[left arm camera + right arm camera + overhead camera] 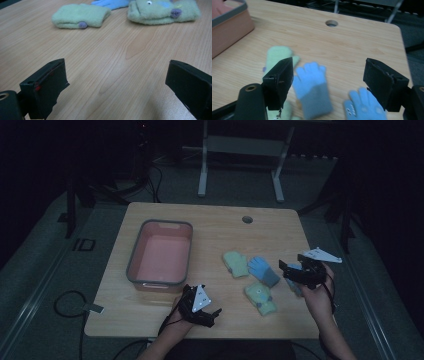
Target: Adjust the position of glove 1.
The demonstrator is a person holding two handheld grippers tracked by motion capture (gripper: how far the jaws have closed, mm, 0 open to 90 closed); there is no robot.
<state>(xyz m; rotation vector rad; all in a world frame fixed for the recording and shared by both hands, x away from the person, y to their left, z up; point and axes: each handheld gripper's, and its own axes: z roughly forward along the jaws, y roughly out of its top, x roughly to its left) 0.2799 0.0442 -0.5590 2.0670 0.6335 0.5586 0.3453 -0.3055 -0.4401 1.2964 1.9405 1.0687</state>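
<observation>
- The right gripper hovers with its jaws spread wide and nothing between the pads; the blue knit glove with a grey cuff lies flat on the wooden table just below and ahead of it, fingers pointing away.
- A second blue knit glove with small white marks lies under that gripper's far jaw, close beside the first glove; I cannot tell whether the two touch.
- The left gripper rests low near the table's near edge, jaws spread and empty, with bare wood ahead of it.
- To do the pick well, I judge the right gripper should come straight down over the grey cuff, where the fabric is thickest, and close on that one glove without catching its neighbour.
- The pink plastic tub with a grey rim sits well beyond the left gripper, empty as far as the high view shows.
- Count: two blue gloves, two pale green fleece mittens, one tub, two grippers.
</observation>
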